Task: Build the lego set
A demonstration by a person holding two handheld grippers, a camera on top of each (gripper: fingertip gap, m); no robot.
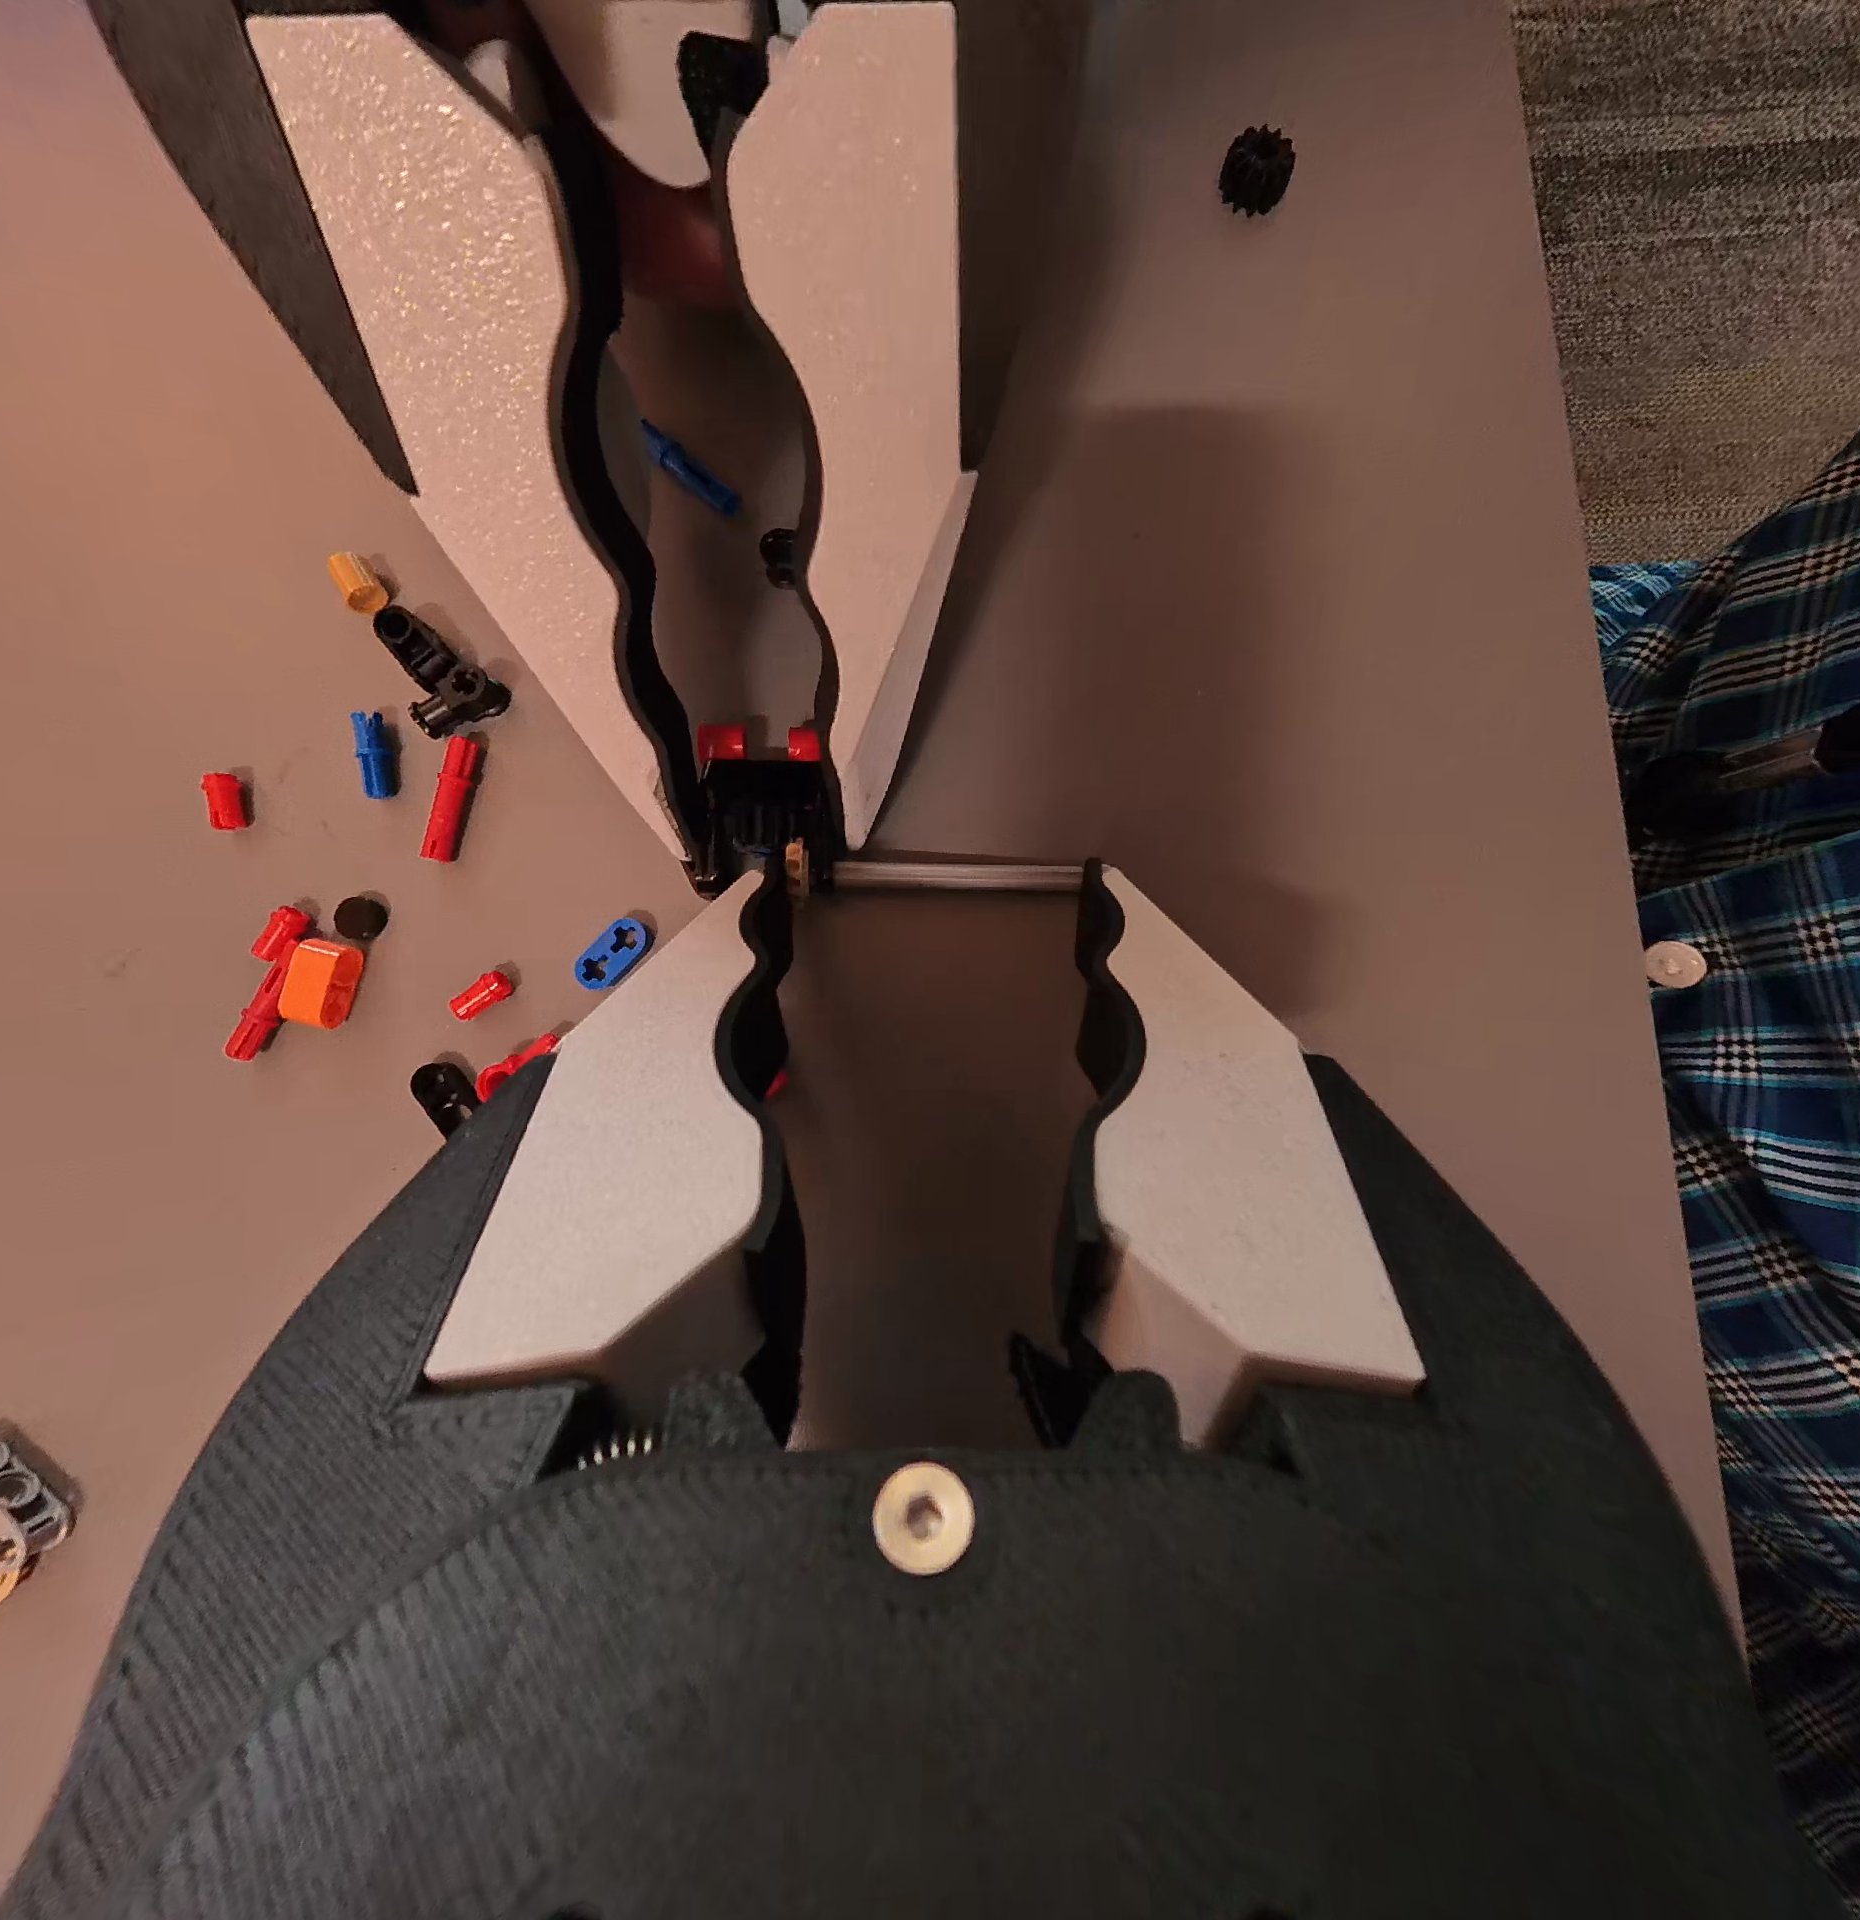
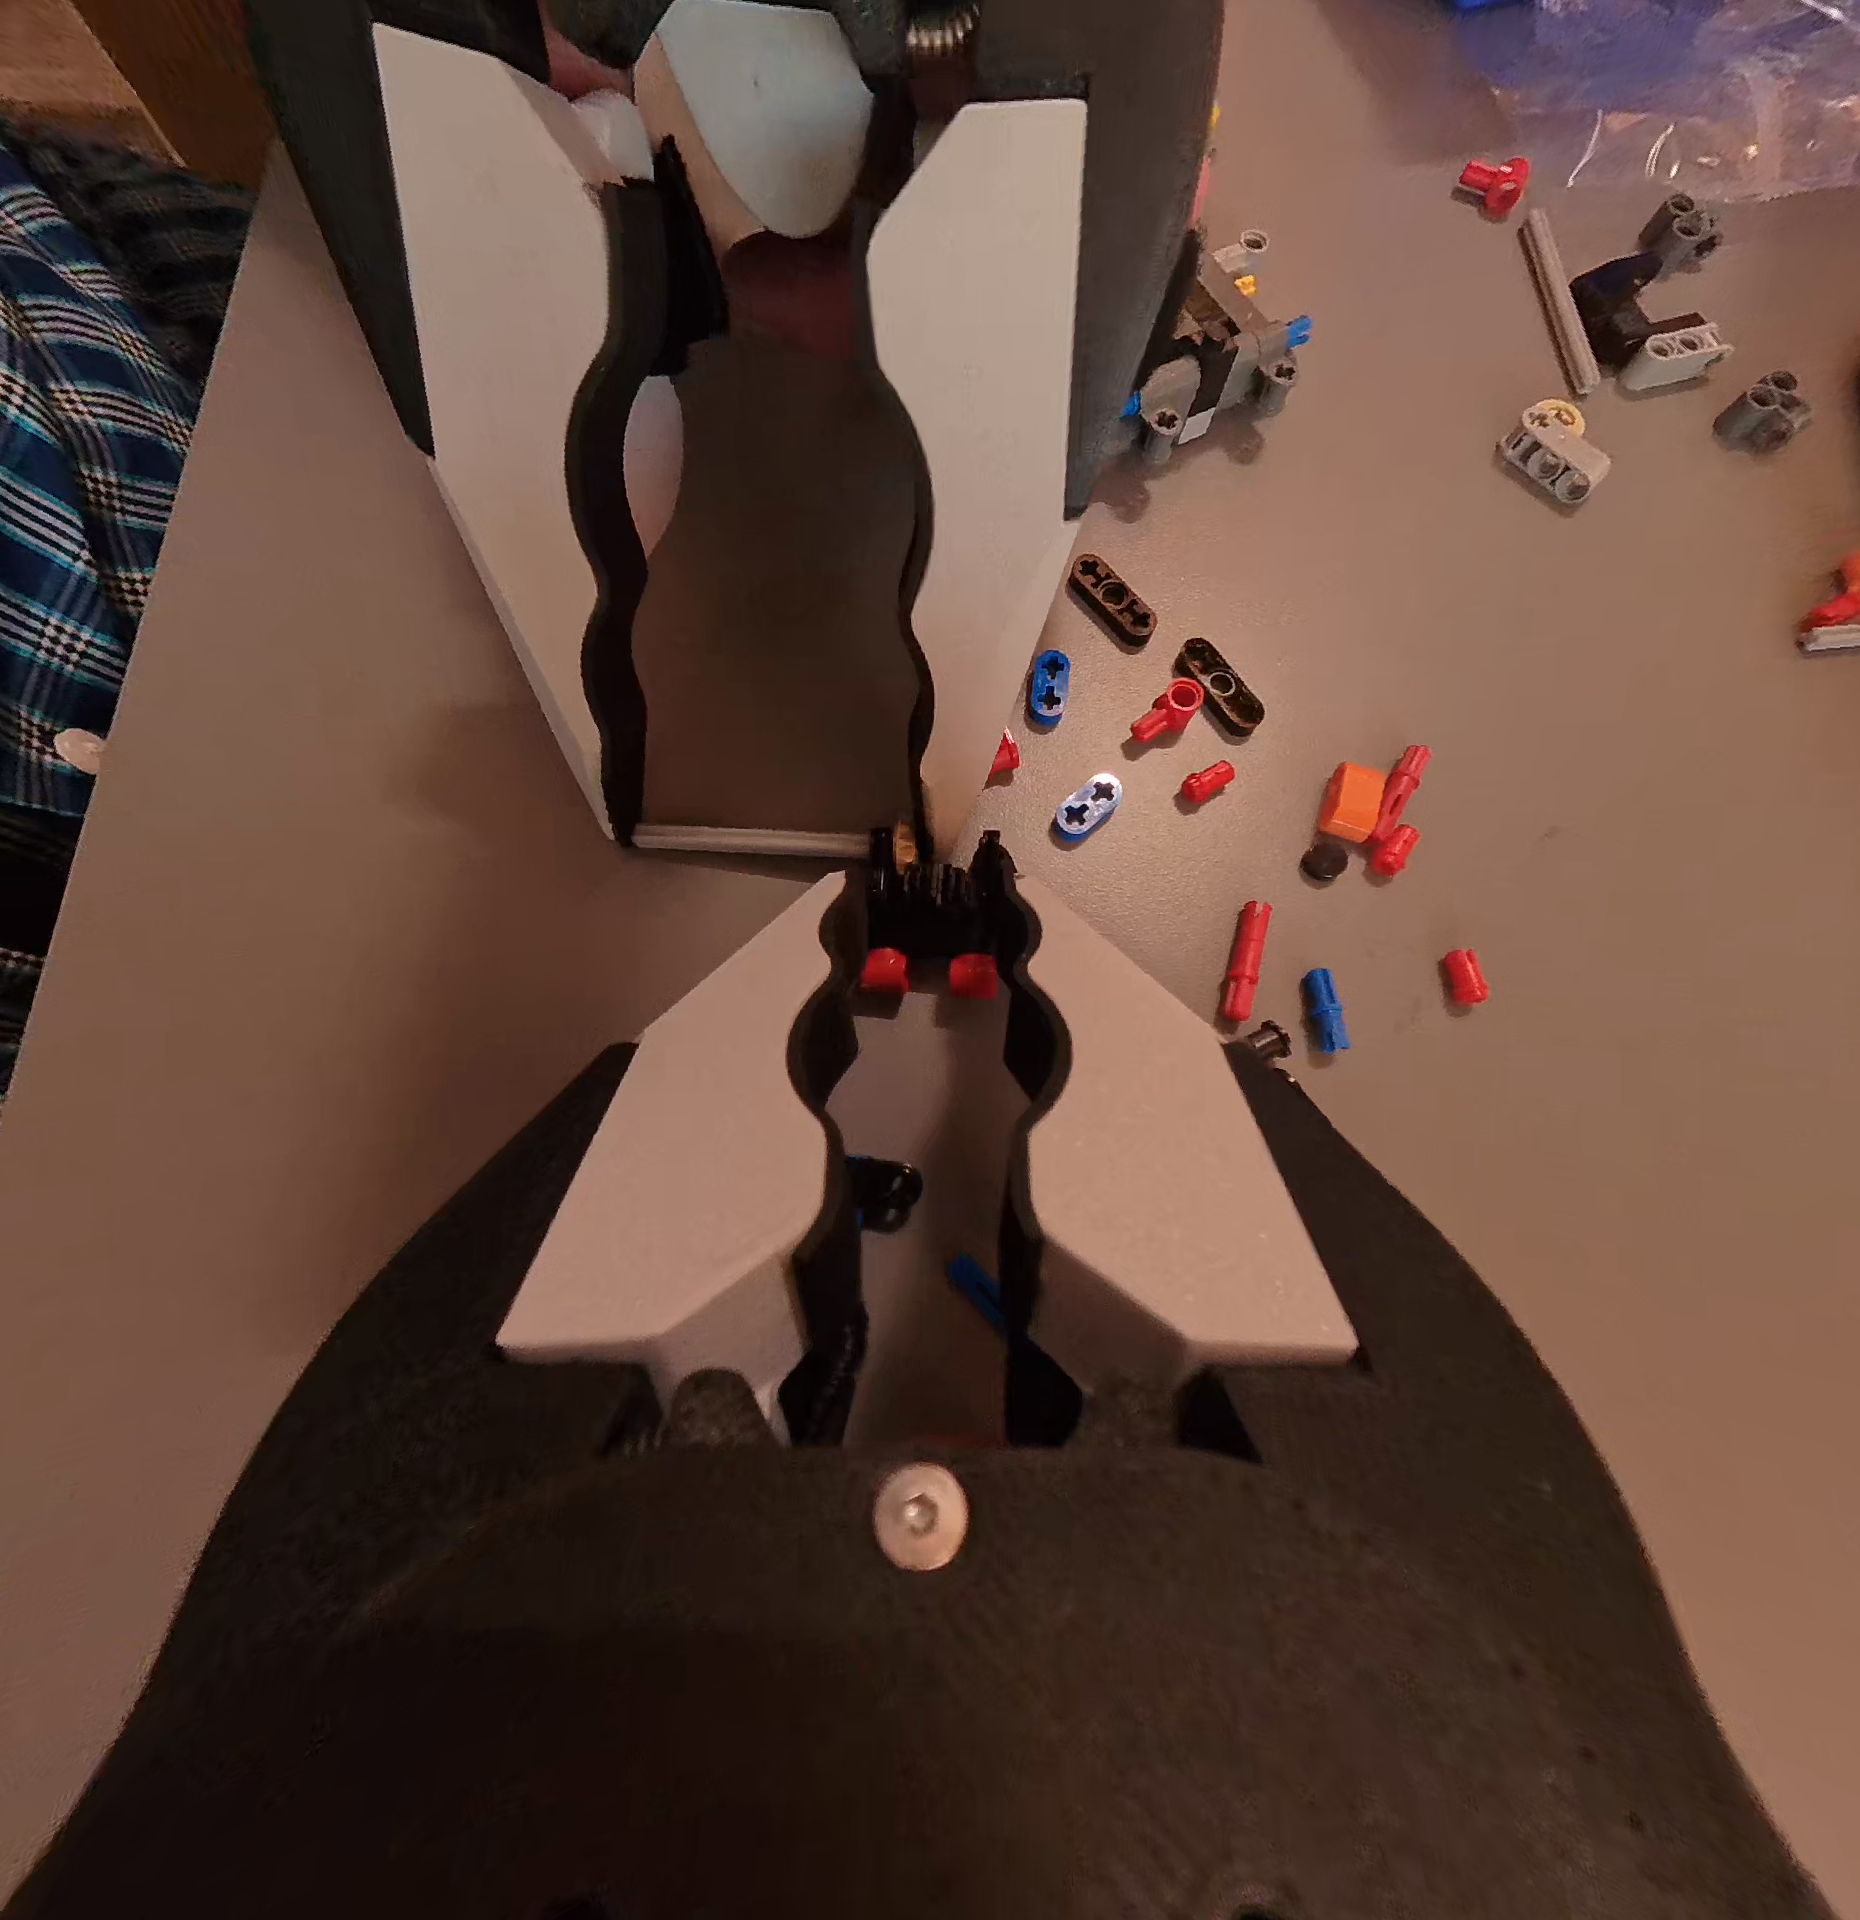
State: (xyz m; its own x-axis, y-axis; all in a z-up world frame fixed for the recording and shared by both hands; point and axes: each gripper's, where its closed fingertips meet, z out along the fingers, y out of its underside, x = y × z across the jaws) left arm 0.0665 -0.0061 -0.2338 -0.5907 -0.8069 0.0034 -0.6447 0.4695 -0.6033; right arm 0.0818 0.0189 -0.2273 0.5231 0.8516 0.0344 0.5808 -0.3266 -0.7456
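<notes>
My right gripper (image 2: 921, 883) is shut on a small black lego assembly (image 2: 921, 914) with two red pins (image 2: 884, 968) sticking out toward the camera. A grey axle (image 2: 739, 836) runs sideways out of that assembly. My left gripper (image 1: 926, 883) faces the right one tip to tip. Its jaws are spread to about the axle's length. One fingertip touches the free end of the axle (image 1: 957, 873), the other sits against the assembly (image 1: 765, 790). Everything is held just above the grey table (image 1: 1269, 623).
Loose red, blue and black pins and links lie beside the grippers, with an orange piece (image 2: 1352, 800) among them. A black gear (image 1: 1256, 169) lies apart. A partly built grey model (image 2: 1217, 343) stands behind. A person in a plaid shirt (image 1: 1778, 1039) is at the table edge. About 7 cm separates my right fingertips from the orange piece (image 2: 1352, 800). Seen from the left wrist view (image 1: 310, 978) as well.
</notes>
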